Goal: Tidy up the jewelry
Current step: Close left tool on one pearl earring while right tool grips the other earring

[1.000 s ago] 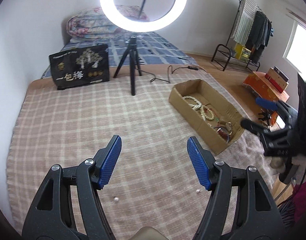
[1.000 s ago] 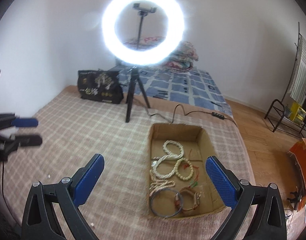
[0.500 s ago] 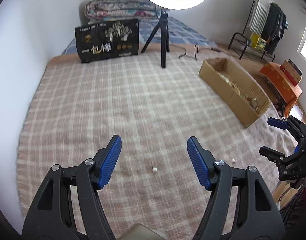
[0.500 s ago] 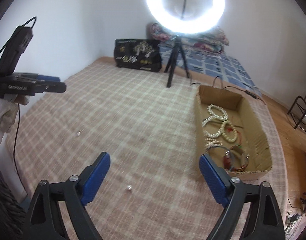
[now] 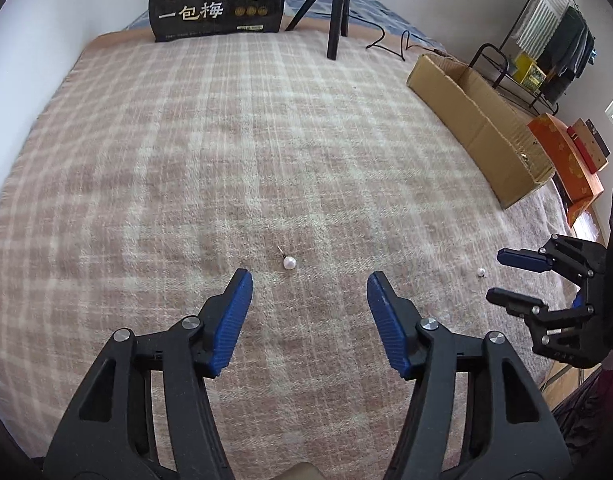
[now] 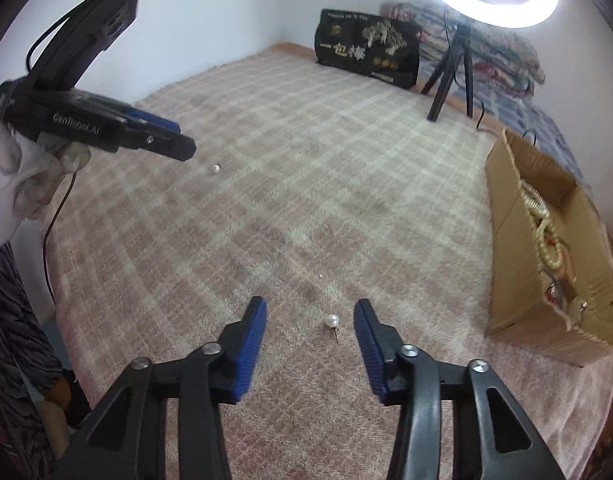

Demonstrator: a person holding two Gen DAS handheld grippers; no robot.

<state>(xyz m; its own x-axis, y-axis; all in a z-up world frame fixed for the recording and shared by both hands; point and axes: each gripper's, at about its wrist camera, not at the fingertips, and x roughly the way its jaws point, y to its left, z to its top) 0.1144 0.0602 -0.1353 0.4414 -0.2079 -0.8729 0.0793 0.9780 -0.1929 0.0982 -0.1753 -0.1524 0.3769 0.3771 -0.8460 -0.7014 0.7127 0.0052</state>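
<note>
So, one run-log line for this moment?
left tongs: closing, empty, above pearl earring | right tongs: closing around second pearl earring, no contact | box: beads inside

Left gripper (image 5: 308,276) angled steeply down, blue pads (image 5: 235,320) apart and closing, nothing between them. Right gripper (image 6: 309,308) tilted down too, pads (image 6: 368,344) closing with a gap left, not pressing on anything. From the right wrist view, a hand (image 6: 30,184) in a pale covering grips the left tool's handle.
</note>
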